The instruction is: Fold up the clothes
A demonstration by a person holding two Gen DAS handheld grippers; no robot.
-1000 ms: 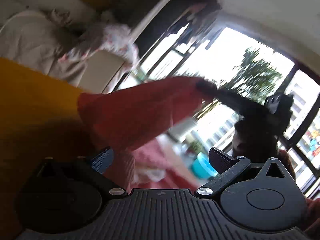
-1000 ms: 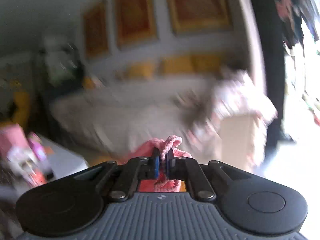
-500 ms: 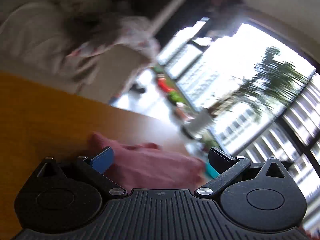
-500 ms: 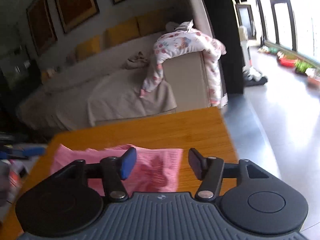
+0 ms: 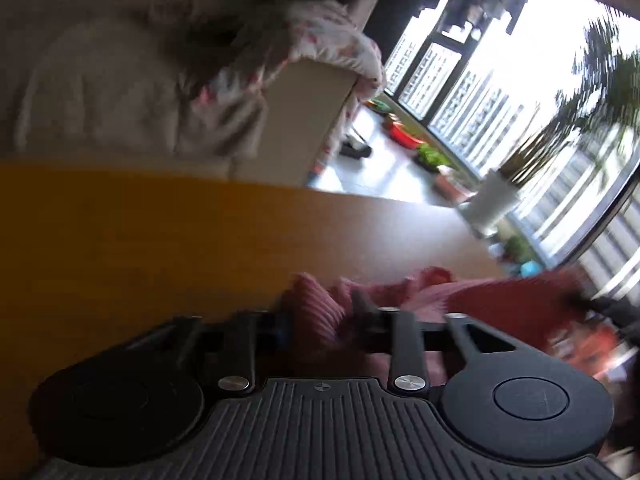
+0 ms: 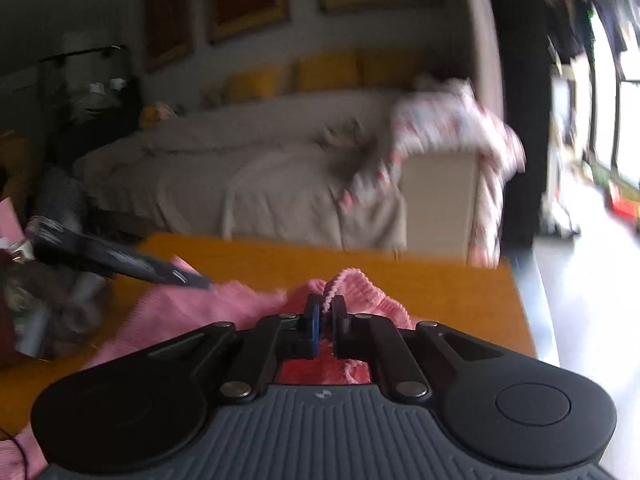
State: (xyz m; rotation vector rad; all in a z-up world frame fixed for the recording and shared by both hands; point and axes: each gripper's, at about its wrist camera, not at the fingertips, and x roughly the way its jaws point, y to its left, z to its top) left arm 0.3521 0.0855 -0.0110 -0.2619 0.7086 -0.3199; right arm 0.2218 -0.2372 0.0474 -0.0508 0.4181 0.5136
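Note:
A pink ribbed knit garment [image 6: 200, 308] lies rumpled on the wooden table [image 6: 440, 280]. My right gripper [image 6: 326, 312] has its jaws closing on a raised fold of the garment's knitted edge, and the pads pinch it. In the left wrist view my left gripper [image 5: 320, 320] has its jaws closing on a bunched ridge of the same garment [image 5: 440, 292], fabric squeezed between the pads. The cloth stretches from there to the right, where the right gripper [image 5: 580, 302] shows as a dark blur. The left gripper [image 6: 196, 279] reaches in from the left in the right wrist view.
Beyond the table stands a beige sofa [image 6: 280, 168] with a floral garment [image 6: 452, 120] draped over its arm. The table's right edge [image 6: 524, 312] drops to a pale floor. A white plant pot [image 5: 492, 200] stands by the windows. Clutter sits at the left [image 6: 48, 312].
Half a second ago both grippers stood open over the garment lying flat. Both have since sunk and shut on it, bunching the fabric. The left gripper has also swung sideways.

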